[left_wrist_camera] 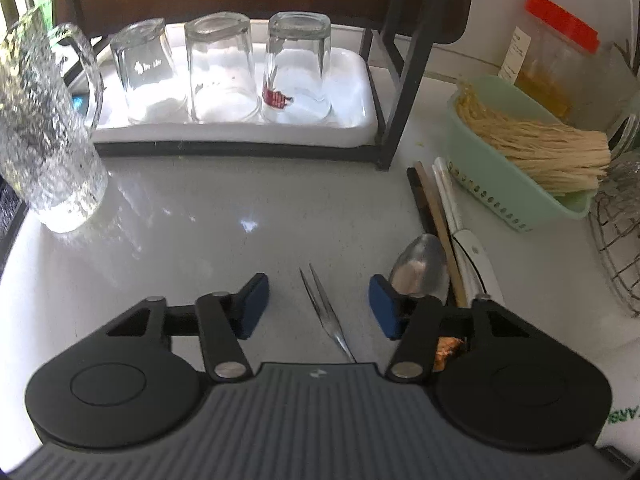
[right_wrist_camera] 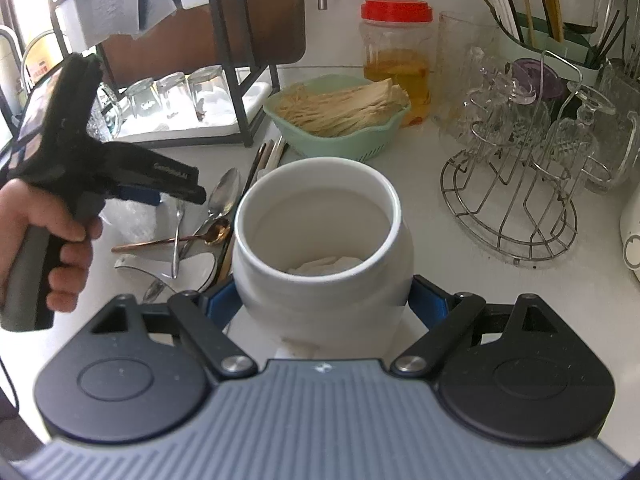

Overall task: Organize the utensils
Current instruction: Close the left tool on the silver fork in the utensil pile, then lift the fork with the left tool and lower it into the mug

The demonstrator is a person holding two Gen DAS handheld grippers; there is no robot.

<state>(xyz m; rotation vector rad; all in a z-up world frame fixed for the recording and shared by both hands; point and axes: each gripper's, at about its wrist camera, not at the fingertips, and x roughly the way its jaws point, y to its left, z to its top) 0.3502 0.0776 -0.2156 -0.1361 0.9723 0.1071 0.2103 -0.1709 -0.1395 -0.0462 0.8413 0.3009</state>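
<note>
My left gripper [left_wrist_camera: 318,306] is open and empty, low over the white counter, with a small two-pronged steel fork [left_wrist_camera: 325,316] lying between its fingers. A steel spoon [left_wrist_camera: 422,270], chopsticks [left_wrist_camera: 438,232] and a white spoon [left_wrist_camera: 478,258] lie just right of it. My right gripper [right_wrist_camera: 324,300] is shut on a white ceramic jar [right_wrist_camera: 320,240], one blue pad on each side of its belly. The loose utensils [right_wrist_camera: 208,224] lie left of the jar. The left gripper [right_wrist_camera: 132,184] shows above them, held by a hand.
A black rack with a white tray [left_wrist_camera: 360,120] holds three upturned glasses. A textured glass mug [left_wrist_camera: 44,128] stands at the left. A green basket of noodles [right_wrist_camera: 340,116], a red-lidded jar [right_wrist_camera: 396,60], a wire glass stand [right_wrist_camera: 516,184] and a utensil holder [right_wrist_camera: 560,44] stand behind the jar.
</note>
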